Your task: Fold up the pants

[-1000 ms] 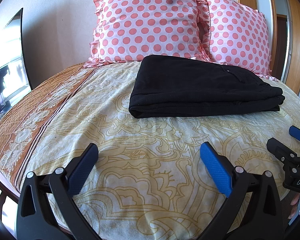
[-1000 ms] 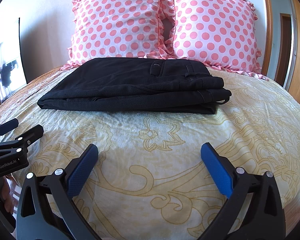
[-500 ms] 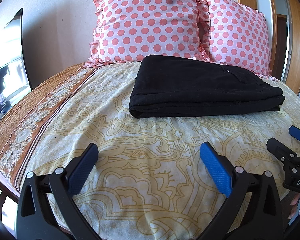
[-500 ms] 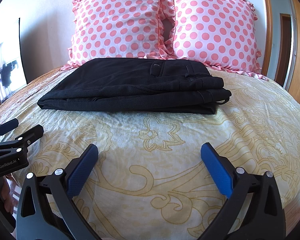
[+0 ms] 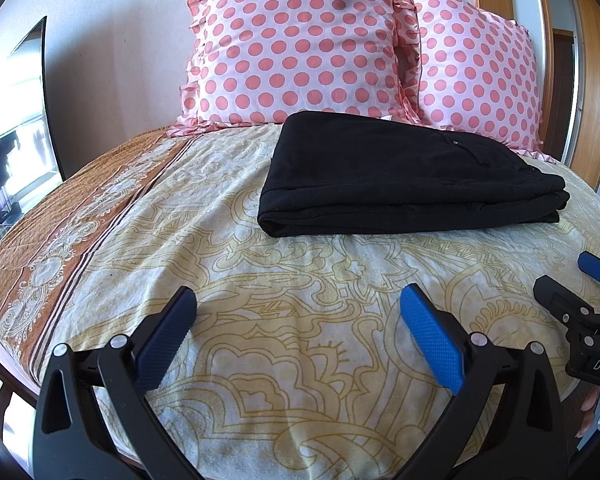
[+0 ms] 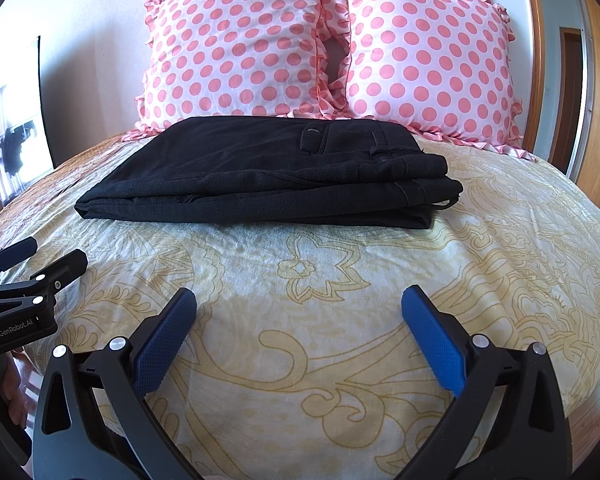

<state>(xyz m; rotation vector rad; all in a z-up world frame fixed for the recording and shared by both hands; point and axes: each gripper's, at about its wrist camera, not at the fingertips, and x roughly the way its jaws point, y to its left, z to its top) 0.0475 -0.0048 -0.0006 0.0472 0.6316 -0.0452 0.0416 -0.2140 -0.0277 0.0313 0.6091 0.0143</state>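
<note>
Black pants lie folded in a flat rectangular stack on the bed, just in front of the pillows; they also show in the right wrist view, waistband and belt loop at the right end. My left gripper is open and empty, low over the bedspread, well short of the pants. My right gripper is open and empty too, at the near part of the bed. Each gripper shows at the edge of the other's view: the right one, the left one.
Two pink polka-dot pillows stand against the wall behind the pants. The yellow patterned bedspread has an orange border at the left. A wooden door frame stands at the right.
</note>
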